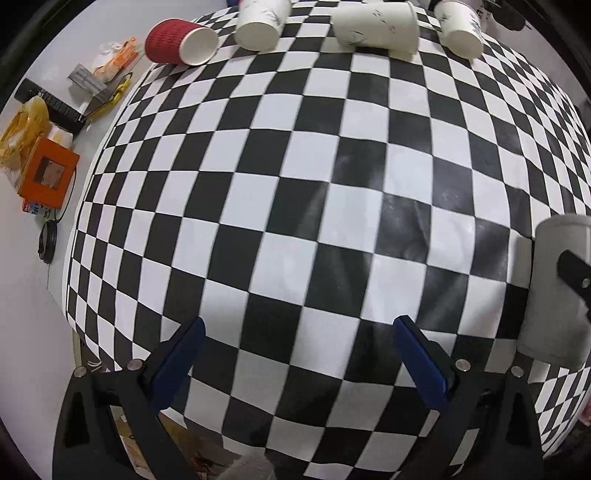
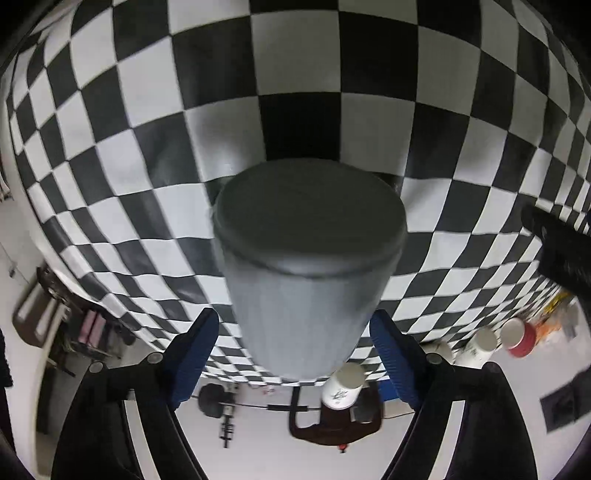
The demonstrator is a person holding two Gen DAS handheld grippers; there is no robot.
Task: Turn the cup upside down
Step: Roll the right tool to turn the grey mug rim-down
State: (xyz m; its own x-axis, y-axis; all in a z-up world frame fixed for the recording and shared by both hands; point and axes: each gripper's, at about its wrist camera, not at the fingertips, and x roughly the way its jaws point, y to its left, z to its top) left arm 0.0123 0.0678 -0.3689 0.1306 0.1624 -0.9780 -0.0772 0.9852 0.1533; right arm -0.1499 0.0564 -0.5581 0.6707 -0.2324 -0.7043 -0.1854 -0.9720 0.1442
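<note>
right gripper (image 2: 293, 328) fingers grip grey cup (image 2: 306, 266) mid-air above checkered surface (image 2: 295, 122), w/ base toward camera. left gripper (image 1: 299, 341) wide, empty. set rim down flat, then release.

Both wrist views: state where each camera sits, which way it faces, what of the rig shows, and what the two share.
Left wrist: sits behind the open, empty left gripper, looking down across the checkered cloth toward a red cup and white cups lying at the far edge.
Right wrist: sits behind the right gripper, looking along a grey cup between its blue fingers; the view looks turned over, with floor below.
Shared: cloth, red cup, grey cup, and each sees part of the other gripper.
</note>
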